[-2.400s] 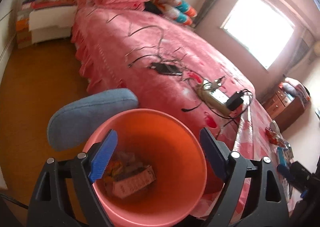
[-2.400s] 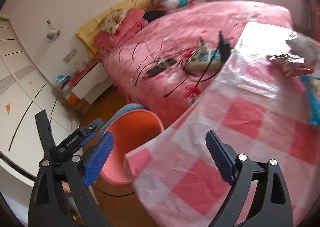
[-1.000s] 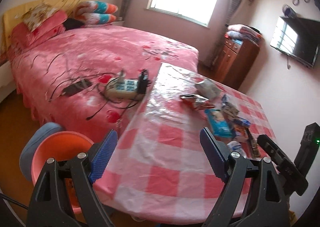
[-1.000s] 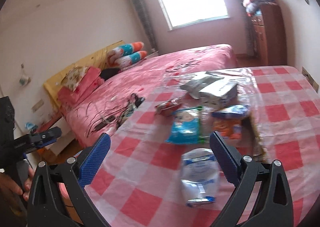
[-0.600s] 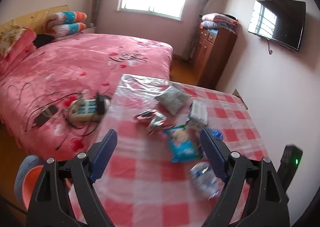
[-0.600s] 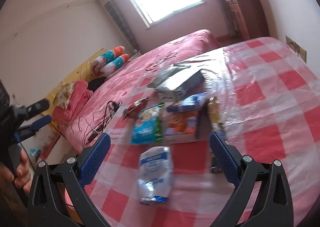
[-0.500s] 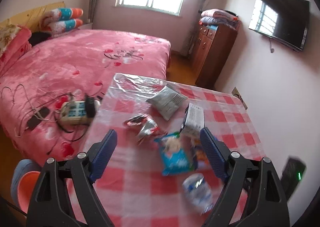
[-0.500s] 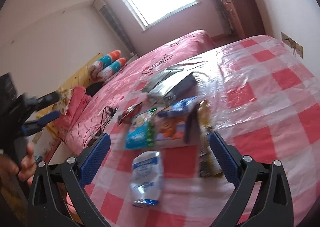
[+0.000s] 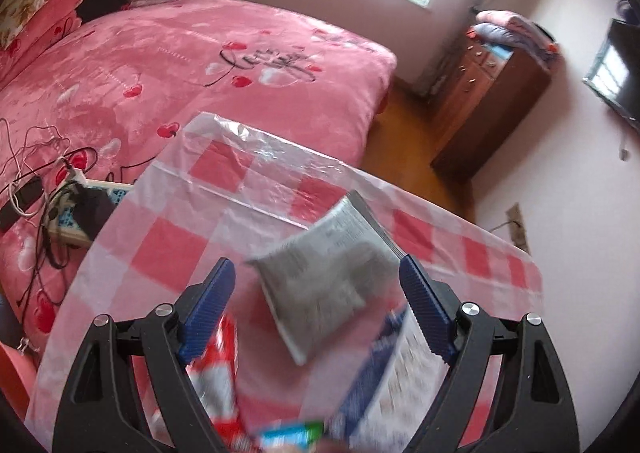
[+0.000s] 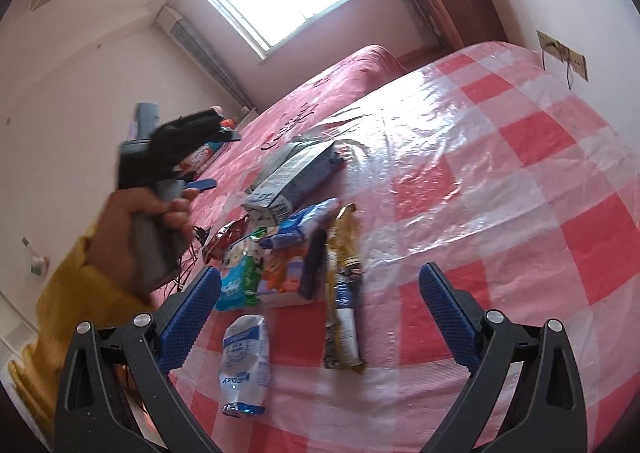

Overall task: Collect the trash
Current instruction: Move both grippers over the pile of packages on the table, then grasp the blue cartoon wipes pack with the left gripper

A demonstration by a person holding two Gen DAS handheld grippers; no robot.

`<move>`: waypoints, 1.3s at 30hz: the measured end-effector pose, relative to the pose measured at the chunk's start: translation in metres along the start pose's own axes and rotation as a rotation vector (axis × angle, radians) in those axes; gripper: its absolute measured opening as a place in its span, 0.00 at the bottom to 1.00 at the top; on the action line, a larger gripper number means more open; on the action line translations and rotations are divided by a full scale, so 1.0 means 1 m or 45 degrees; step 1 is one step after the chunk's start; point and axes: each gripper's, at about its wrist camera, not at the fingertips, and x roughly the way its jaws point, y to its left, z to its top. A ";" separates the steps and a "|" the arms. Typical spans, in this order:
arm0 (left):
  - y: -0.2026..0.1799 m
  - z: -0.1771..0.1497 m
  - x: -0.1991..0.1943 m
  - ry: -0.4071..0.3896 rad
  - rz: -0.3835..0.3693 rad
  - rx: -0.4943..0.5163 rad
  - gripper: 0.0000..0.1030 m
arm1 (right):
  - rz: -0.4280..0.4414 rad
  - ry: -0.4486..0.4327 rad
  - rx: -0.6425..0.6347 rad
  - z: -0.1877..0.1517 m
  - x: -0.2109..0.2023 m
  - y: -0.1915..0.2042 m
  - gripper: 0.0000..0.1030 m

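Several wrappers lie on the pink checked table [image 10: 500, 181]. My left gripper [image 9: 316, 305] is open and hovers just above a grey packet [image 9: 328, 273], with a red wrapper [image 9: 214, 365] and a blue-and-white carton [image 9: 392, 373] below it. My right gripper [image 10: 320, 313] is open above the table's near edge. Ahead of it lie a white-blue pouch [image 10: 244, 361], a gold wrapper [image 10: 344, 293], a blue snack bag [image 10: 240, 277] and the grey packet [image 10: 296, 169]. The left gripper [image 10: 200, 153] shows at the left, held in a hand.
A pink bed [image 9: 180, 65] stands beyond the table, with a power strip and cables [image 9: 68, 209] on it. A wooden dresser [image 9: 492, 101] stands by the far wall. The pink bin's rim [image 9: 10, 381] shows at the lower left.
Both grippers swung away from the bin to the table. The left gripper has closed in low over the grey packet. The right gripper has come nearer the wrappers.
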 end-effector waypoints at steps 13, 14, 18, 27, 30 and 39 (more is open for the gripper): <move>0.020 0.038 0.085 0.127 0.174 -0.197 0.67 | 0.026 0.023 0.056 0.006 0.002 -0.016 0.95; 0.019 0.038 0.090 0.146 0.175 -0.188 0.66 | 0.030 0.019 0.059 0.007 0.001 -0.017 0.95; 0.002 0.029 0.098 0.191 0.214 -0.012 0.62 | 0.027 0.024 0.051 0.006 0.002 -0.016 0.95; -0.041 -0.024 0.075 0.247 0.166 0.413 0.61 | -0.027 0.062 -0.001 0.004 0.006 -0.009 0.95; -0.052 -0.045 0.060 0.268 0.118 0.493 0.56 | -0.050 0.062 -0.014 0.003 0.005 -0.009 0.95; -0.061 -0.102 0.018 0.297 0.025 0.595 0.55 | -0.094 0.146 -0.076 -0.002 0.011 -0.007 0.95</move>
